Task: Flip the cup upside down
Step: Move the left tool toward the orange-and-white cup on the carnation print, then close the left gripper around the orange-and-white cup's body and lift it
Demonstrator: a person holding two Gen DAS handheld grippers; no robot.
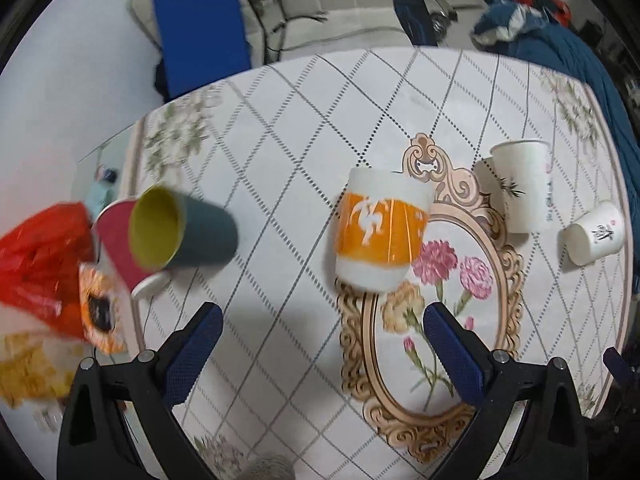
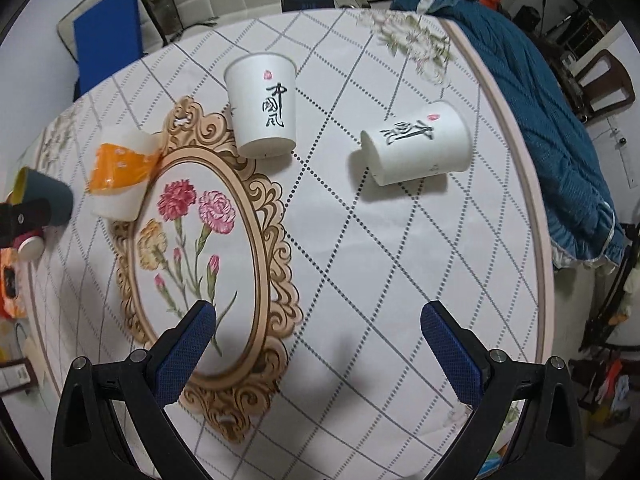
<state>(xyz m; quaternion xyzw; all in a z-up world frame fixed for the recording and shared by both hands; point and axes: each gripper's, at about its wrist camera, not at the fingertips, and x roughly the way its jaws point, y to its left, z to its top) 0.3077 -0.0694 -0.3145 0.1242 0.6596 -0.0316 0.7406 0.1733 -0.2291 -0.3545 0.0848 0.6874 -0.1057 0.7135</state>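
On the table [image 2: 360, 264], toward twelve o'clock of the wide-jawed, empty left gripper [image 1: 323, 330], the orange cup [image 1: 380, 236] stands upright, seemingly unflipped. At one o'clock of the equally wide, empty right gripper [image 2: 318, 330], a toppled paper cup [image 2: 416, 144] lies sideways. Only the left view shows the green cup [image 1: 180, 232] mouth.

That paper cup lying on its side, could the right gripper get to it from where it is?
Probably yes. The right gripper is open and empty, and only bare tablecloth lies between it and the tipped cup.
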